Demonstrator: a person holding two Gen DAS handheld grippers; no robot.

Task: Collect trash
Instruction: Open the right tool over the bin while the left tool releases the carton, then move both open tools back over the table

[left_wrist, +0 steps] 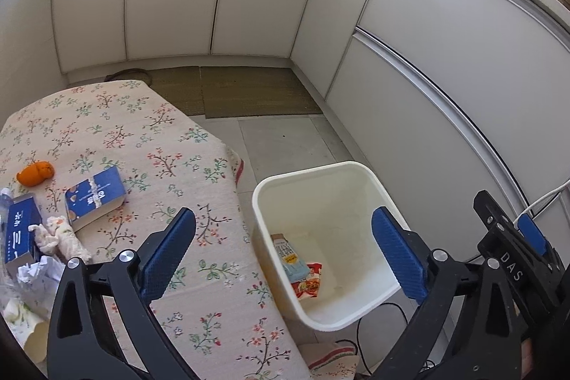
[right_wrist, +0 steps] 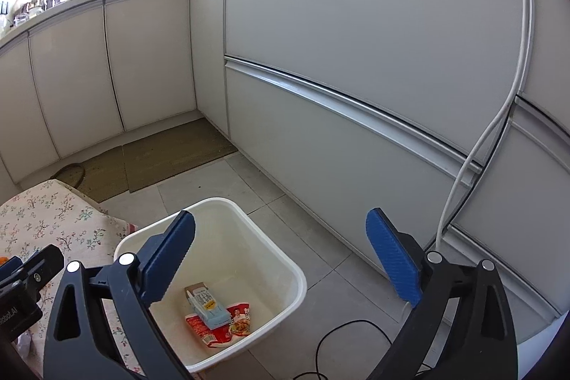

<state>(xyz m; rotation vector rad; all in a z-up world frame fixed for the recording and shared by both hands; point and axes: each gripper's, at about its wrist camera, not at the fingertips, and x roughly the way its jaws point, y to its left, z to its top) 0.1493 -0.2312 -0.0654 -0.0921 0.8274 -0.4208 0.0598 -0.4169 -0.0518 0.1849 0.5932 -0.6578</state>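
Note:
A white bin (left_wrist: 359, 180) stands on the floor beside the table; inside lie a small carton (left_wrist: 289, 255) and a red snack wrapper (left_wrist: 310, 284). My left gripper (left_wrist: 285, 255) hangs open above the bin's near rim, nothing between its blue pads. In the right wrist view the same bin (right_wrist: 263, 234) holds the carton (right_wrist: 208, 307) and wrapper (right_wrist: 231, 326); my right gripper (right_wrist: 281, 259) is open and empty over it. On the flowered tablecloth (left_wrist: 149, 130) remain an orange peel (left_wrist: 35, 172), a blue box (left_wrist: 95, 198), crumpled tissue (left_wrist: 62, 235) and another blue packet (left_wrist: 19, 230).
White cabinet fronts (right_wrist: 356, 59) wall in the corner close behind the bin. Brown mats (left_wrist: 249, 91) lie on the tiled floor. A white cable (right_wrist: 498, 116) hangs down the cabinets and a black cord (right_wrist: 342, 330) loops on the floor by the bin.

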